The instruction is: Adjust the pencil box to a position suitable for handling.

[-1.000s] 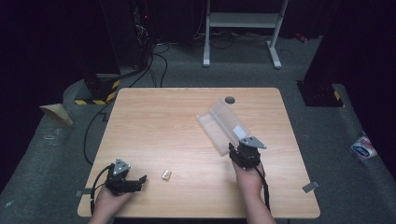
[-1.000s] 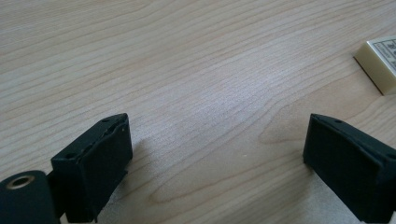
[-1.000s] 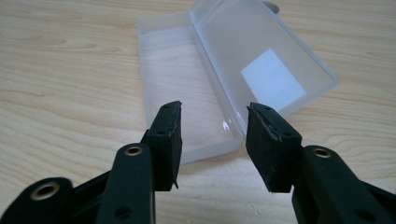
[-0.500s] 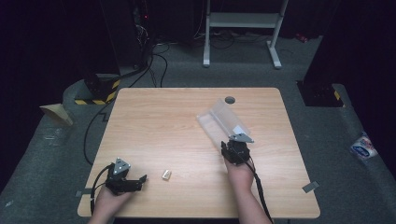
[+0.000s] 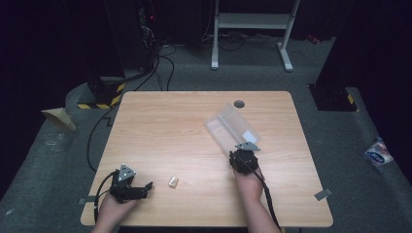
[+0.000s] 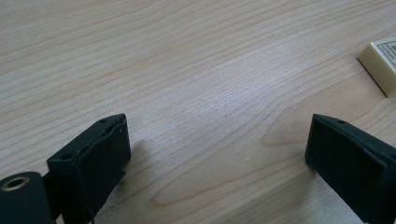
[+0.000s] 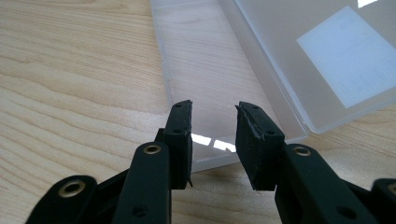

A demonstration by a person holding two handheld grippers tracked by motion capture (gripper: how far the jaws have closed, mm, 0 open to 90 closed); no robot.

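A clear plastic box (image 5: pixel 229 127) lies open on the wooden table (image 5: pixel 160 126), its lid (image 7: pixel 327 56) folded back beside the shallow tray (image 7: pixel 210 60). My right gripper (image 5: pixel 241 154) sits at the box's near end. In the right gripper view the right gripper (image 7: pixel 214 109) shows a narrow gap over the tray's near rim. The jaws have just been closing and the pads press on nothing. My left gripper (image 5: pixel 145 188) rests at the front left, its jaws wide apart over bare wood (image 6: pixel 217 126). A small beige block (image 5: pixel 172 181) lies just to its right, at the edge of the left gripper view (image 6: pixel 383 65).
A round cable hole (image 5: pixel 238 103) sits near the table's far edge. On the floor are cables (image 5: pixel 160 63), a yellow-black block (image 5: pixel 104 94), a white stand (image 5: pixel 252 22) and a packet (image 5: pixel 378 153) at the right.
My right gripper has shifted left, up to the box's near end. The left gripper and the beige block have stayed put.
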